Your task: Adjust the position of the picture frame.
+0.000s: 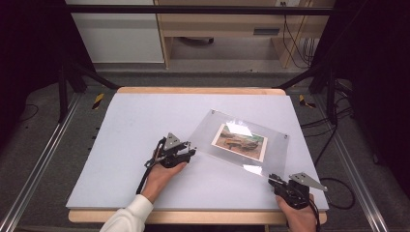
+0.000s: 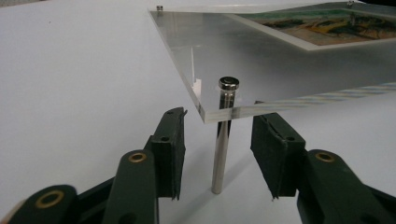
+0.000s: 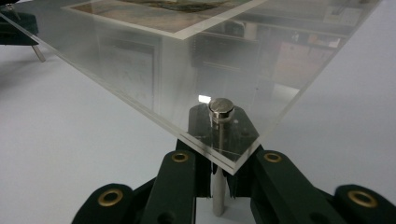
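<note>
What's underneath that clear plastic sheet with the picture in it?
Metal posts hold the clear sheet above the white table. One post stands between the left tool's open jaws; the right tool is shut on another post. The picture hides what lies beneath it.

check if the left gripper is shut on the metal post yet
Open: the left gripper has its pads either side of the metal post, with gaps showing on both sides.
</note>
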### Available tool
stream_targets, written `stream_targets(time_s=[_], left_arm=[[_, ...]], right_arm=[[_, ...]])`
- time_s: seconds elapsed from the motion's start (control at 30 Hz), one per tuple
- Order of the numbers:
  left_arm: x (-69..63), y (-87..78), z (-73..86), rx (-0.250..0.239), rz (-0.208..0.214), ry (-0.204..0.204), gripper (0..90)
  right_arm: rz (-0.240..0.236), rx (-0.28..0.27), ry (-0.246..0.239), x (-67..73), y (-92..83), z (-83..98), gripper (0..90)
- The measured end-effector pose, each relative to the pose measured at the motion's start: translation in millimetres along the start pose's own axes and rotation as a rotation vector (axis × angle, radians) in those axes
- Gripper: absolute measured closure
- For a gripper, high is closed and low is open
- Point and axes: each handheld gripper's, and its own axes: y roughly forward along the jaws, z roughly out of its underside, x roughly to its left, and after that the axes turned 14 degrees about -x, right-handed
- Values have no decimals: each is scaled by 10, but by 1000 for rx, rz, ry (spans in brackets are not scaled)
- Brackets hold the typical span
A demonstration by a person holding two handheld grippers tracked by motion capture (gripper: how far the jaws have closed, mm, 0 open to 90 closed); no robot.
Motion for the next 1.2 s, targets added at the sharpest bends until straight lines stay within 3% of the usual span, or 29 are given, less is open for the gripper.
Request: stream_targets(time_s=[0.2, 0.37, 0.67, 0.87, 1.2], left_arm=[[29, 9, 0, -14, 12, -34, 619], [38, 19, -15, -18, 14, -28, 666], [70, 41, -6, -32, 34, -59, 759], [51, 40, -9, -32, 47, -39, 828], [49, 36, -13, -30, 48, -26, 837]], right_arm=[[1, 3, -2, 0, 3, -1, 832], [0, 2, -2, -2, 4, -1, 833], [-1, 3, 4, -4, 3, 1, 833], [-2, -6, 4, -2, 2, -6, 831], [-5, -15, -6, 1, 0, -16, 837]])
